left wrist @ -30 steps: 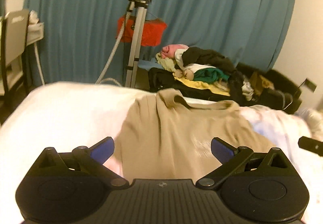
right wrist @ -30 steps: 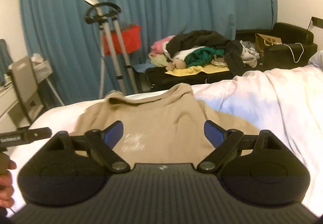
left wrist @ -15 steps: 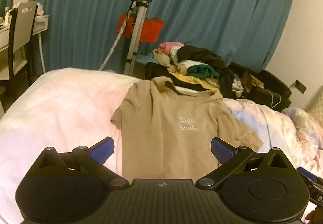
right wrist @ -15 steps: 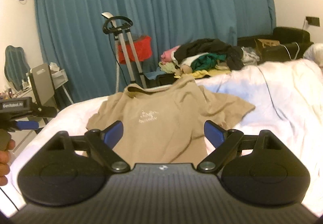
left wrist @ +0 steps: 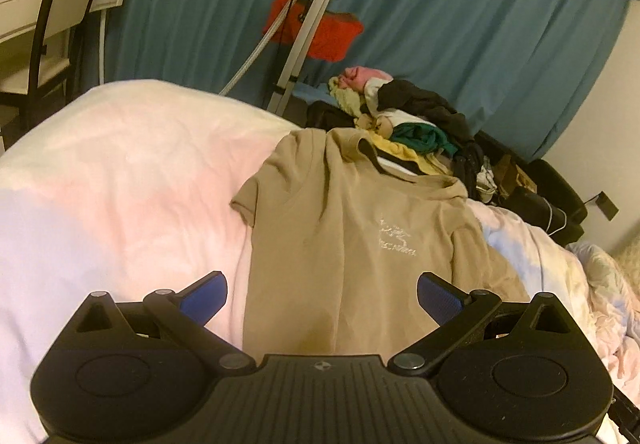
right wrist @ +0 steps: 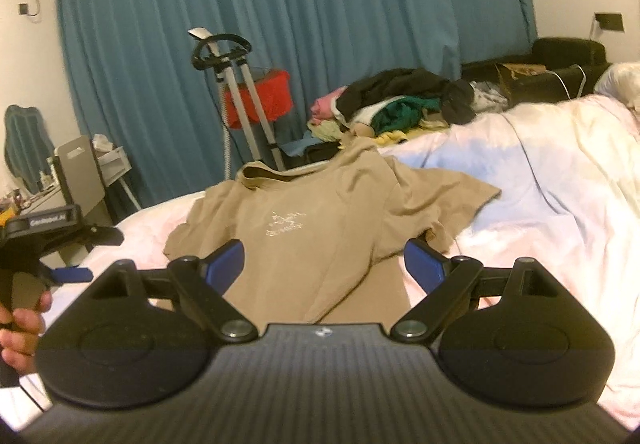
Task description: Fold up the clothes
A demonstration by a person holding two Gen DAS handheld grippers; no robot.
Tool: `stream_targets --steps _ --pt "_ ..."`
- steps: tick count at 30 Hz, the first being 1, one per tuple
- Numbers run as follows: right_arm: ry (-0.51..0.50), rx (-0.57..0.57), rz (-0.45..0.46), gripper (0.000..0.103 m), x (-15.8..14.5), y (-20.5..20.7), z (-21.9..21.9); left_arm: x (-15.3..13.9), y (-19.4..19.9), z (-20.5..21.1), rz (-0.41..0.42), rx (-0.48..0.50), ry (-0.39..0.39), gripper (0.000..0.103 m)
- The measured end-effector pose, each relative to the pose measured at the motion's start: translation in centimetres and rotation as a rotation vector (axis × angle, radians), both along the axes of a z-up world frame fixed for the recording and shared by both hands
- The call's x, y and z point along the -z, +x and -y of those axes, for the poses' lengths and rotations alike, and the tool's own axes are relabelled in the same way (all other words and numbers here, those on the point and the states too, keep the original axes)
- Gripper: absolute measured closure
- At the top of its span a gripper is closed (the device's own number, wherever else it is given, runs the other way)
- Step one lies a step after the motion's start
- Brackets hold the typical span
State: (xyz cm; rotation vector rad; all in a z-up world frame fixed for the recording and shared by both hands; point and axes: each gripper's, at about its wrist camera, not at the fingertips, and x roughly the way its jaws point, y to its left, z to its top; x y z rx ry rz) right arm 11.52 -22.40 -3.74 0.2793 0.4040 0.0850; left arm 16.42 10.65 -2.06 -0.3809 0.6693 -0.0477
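A tan T-shirt (left wrist: 352, 244) with a small white chest logo lies spread face up on the white bed, collar at the far edge; it also shows in the right wrist view (right wrist: 320, 228). My left gripper (left wrist: 322, 298) is open and empty, held above the shirt's near hem. My right gripper (right wrist: 324, 264) is open and empty, above the shirt's lower part. The left gripper's body (right wrist: 52, 236) shows at the left edge of the right wrist view, held in a hand.
The white duvet (left wrist: 120, 184) covers the bed. A pile of mixed clothes (left wrist: 404, 116) lies beyond the far edge, with a garment steamer stand (left wrist: 308, 28) and red bag before blue curtains. A chair and desk (left wrist: 48, 28) stand at left. A black sofa (right wrist: 560, 64) is at right.
Both grippers have pulled back and risen from the shirt. More of the shirt and bed is in view now. Both stay open and empty.
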Motion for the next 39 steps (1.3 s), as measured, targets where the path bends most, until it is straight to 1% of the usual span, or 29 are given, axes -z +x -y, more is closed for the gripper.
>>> stream_targets --steps 5,12,21,22,24,28,32,36,38,39 --pt "0.022 0.021 -0.033 0.015 1.1 0.7 0.5 1.0 1.1 0.3 -0.009 -0.013 -0.011 0.001" --pt "0.023 0.025 -0.052 0.015 2.0 1.4 0.2 2.2 2.7 0.5 -0.028 -0.033 -0.033 0.002" --pt "0.029 0.029 -0.097 0.015 3.4 2.4 0.0 3.0 5.5 -0.4 -0.011 -0.036 0.017 0.003" --pt "0.036 0.028 -0.104 0.015 3.5 2.6 0.0 3.1 5.9 -1.0 -0.011 -0.044 0.010 0.003" --pt "0.050 0.024 -0.118 0.015 3.9 3.1 0.0 3.3 6.7 -2.2 -0.010 -0.077 -0.027 0.004" --pt "0.046 0.008 -0.135 0.015 4.7 4.2 -0.5 4.2 8.6 -5.0 0.002 -0.198 -0.117 0.005" --pt "0.033 -0.003 -0.164 0.015 5.9 5.6 -1.1 6.1 11.0 -7.6 0.013 -0.302 -0.200 0.008" --pt "0.027 -0.014 -0.199 0.015 7.1 6.7 -1.6 8.6 13.7 -8.7 -0.001 -0.307 -0.284 0.016" --pt "0.037 -0.012 -0.214 0.015 7.6 7.2 -1.6 9.6 15.0 -8.6 0.005 -0.285 -0.302 0.020" --pt "0.043 -0.009 -0.220 0.015 7.8 7.5 -1.6 10.0 15.5 -8.3 0.013 -0.267 -0.304 0.020"
